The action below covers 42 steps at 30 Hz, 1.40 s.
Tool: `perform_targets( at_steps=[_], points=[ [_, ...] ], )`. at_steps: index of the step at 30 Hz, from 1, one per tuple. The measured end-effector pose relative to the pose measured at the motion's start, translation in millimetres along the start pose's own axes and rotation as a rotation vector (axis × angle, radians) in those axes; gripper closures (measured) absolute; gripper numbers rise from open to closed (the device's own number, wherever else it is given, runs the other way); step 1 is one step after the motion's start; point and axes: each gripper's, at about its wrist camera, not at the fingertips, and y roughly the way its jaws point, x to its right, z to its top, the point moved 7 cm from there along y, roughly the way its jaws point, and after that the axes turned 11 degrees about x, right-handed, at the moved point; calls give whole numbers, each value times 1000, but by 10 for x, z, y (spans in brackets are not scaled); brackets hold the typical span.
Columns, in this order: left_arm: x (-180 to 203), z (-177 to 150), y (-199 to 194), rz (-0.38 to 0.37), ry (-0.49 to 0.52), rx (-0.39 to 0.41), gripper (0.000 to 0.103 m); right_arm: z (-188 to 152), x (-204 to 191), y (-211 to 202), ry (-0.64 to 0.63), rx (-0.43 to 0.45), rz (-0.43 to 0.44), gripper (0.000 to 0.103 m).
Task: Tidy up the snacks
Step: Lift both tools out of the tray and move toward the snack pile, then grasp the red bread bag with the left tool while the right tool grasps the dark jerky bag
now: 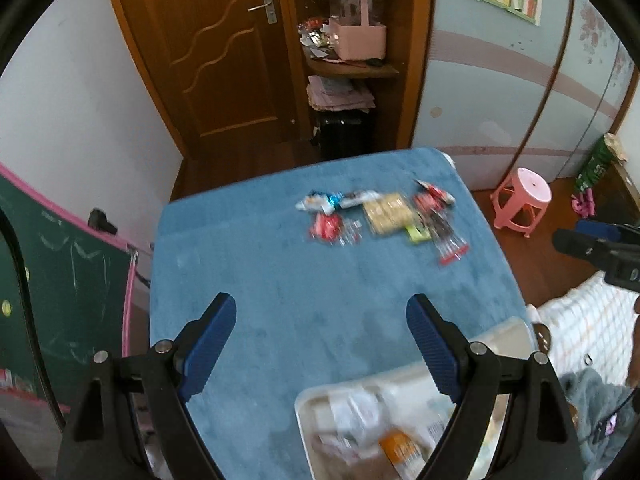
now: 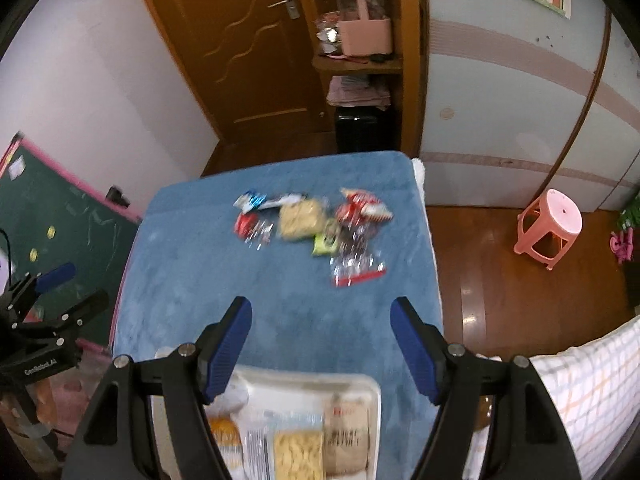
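A heap of loose snack packets point(image 1: 384, 216) lies on the far part of a blue cloth-covered table point(image 1: 280, 280); it also shows in the right wrist view point(image 2: 316, 228). It holds a beige cracker pack point(image 2: 300, 220), red packets point(image 2: 360, 208) and a green one point(image 2: 324, 242). A white tray point(image 1: 472, 344) with several packets stands at the near edge, also in the right wrist view point(image 2: 372, 392). My left gripper point(image 1: 320, 320) is open and empty above the cloth. My right gripper point(image 2: 320, 320) is open and empty just above the tray's far edge.
A pink stool point(image 2: 550, 224) stands on the wooden floor to the right. A green chalkboard point(image 1: 60, 280) leans at the left. A checked pillow point(image 2: 592, 392) lies at the near right. A wooden door and a shelf with a pink basket point(image 1: 360, 36) are behind the table.
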Motion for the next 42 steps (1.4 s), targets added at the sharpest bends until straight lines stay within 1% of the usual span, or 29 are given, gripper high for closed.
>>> perform_targets(
  at_steps=[1,5,10,15,17,20,22,29,32,35,42],
  points=[
    [-37,82,145,9,4,-9,17,75,28,89,10,-6,-1,30],
    [-110,277,659,-4,0,-52,17,312,139,497,48,-32,-3,30],
    [-141,291,1302,-35,-21,-142,17,408,275,1002,62,-84,-13,30],
    [-98,191,1907,-54,-26,-205,17,313,411,1545,77,-159,-19,30],
    [-82,121,2109,-49,-30,-227,17,208,459,1778,94,-198,-14,30],
    [-63,18,2415,-54,-47,-268,17,77,484,2040,110,-242,-14,30],
    [-53,-62,2595,-52,-61,-297,17,23,501,2155,110,-255,-26,30],
    [-44,-209,2955,-42,-66,-339,17,-207,554,2500,95,-311,-39,30],
    [-4,-224,3021,-56,-57,-338,17,-247,540,2561,112,-317,-7,31],
    [12,-224,3097,-58,-48,-339,17,-282,539,2605,110,-317,-3,30],
    [27,-217,3237,-86,-83,-337,17,-313,582,2613,104,-307,22,31]
  ],
)
